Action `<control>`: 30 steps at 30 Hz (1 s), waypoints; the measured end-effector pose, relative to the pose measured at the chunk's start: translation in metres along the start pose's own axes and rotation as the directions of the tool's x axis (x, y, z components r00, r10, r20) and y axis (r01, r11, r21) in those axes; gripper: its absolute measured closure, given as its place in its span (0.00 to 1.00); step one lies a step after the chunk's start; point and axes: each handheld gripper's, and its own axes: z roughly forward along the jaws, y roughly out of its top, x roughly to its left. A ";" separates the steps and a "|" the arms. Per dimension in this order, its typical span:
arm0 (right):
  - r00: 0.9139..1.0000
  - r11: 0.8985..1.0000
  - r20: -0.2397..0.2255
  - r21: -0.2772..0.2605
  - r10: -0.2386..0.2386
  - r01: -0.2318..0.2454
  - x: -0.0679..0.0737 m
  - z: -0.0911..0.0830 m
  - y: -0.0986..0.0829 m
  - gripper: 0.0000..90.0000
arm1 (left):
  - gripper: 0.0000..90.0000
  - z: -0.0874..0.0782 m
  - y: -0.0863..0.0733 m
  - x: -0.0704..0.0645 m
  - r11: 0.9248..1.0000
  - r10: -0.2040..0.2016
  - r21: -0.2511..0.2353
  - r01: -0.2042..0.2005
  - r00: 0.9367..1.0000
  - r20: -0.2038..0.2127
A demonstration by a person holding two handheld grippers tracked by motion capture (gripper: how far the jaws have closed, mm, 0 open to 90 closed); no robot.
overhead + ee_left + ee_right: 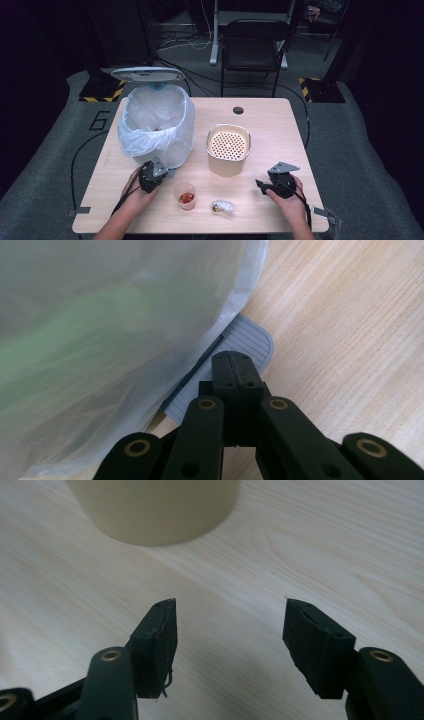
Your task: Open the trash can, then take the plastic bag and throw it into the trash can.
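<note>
We are reading just one piece of writing: a pale "6" (99,120) marked on the grey floor left of the table (280,130); nothing on the table is showing a label we can make out.

We are holding the left gripper (231,360) clenched, its jaws pressed together with nothing between them, tip resting on the ridged grey pedal (245,340) at the foot of the bin (157,125). The bin's lid (147,74) is standing open. Its white liner bag (115,325) is hiding most of the pedal and the bin's body, and something green is showing blurred through the plastic.

We are keeping the right gripper (227,630) released, jaws wide apart over bare wood, near the cream perforated container (228,148), which the right gripper view is cutting off at the top.

Between the grippers are sitting a clear cup (185,195) with reddish contents and a small wrapped item (222,206), both too small to identify.
</note>
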 end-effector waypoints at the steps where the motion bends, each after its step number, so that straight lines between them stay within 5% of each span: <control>1: 0.999 1.000 -0.030 -0.007 -0.016 0.016 0.007 -0.006 0.004 0.43 | 1.00 0.000 0.000 0.000 1.000 0.011 0.004 -0.011 1.000 0.007; 11: 0.987 0.996 -0.133 -0.031 -0.092 0.089 0.033 -0.009 0.016 0.41 | 1.00 -0.001 0.000 0.001 1.000 -0.013 0.004 0.013 1.000 0.005; 19: 0.966 0.987 -0.203 -0.045 -0.157 0.151 0.055 -0.011 0.024 0.41 | 1.00 0.000 0.001 0.000 1.000 -0.016 0.006 0.016 1.000 0.006; 20: 0.963 0.987 -0.217 -0.045 -0.160 0.154 0.059 -0.011 0.024 0.41 | 1.00 -0.001 0.002 0.004 0.999 0.050 0.016 -0.050 0.999 0.005; 21: 0.959 0.986 -0.229 -0.048 -0.169 0.162 0.062 -0.010 0.025 0.41 | 1.00 -0.001 0.003 0.006 0.997 0.071 0.014 -0.071 0.997 0.000; 22: 0.957 0.985 -0.233 -0.046 -0.173 0.167 0.065 -0.010 0.025 0.41 | 1.00 -0.001 0.003 0.006 0.997 0.070 0.016 -0.070 0.998 0.002; 23: 0.948 0.982 -0.259 -0.053 -0.187 0.180 0.070 -0.009 0.025 0.40 | 1.00 0.000 0.001 -0.001 1.000 -0.025 0.005 0.025 1.000 0.003; 27: 0.940 0.981 -0.281 -0.054 -0.193 0.185 0.077 -0.009 0.025 0.40 | 1.00 0.000 0.001 -0.002 0.999 -0.043 0.011 0.043 0.999 -0.007; 30: 0.928 0.979 -0.312 -0.068 -0.204 0.192 0.084 -0.007 0.026 0.41 | 1.00 -0.001 0.001 0.000 1.000 -0.017 0.017 0.017 1.000 0.003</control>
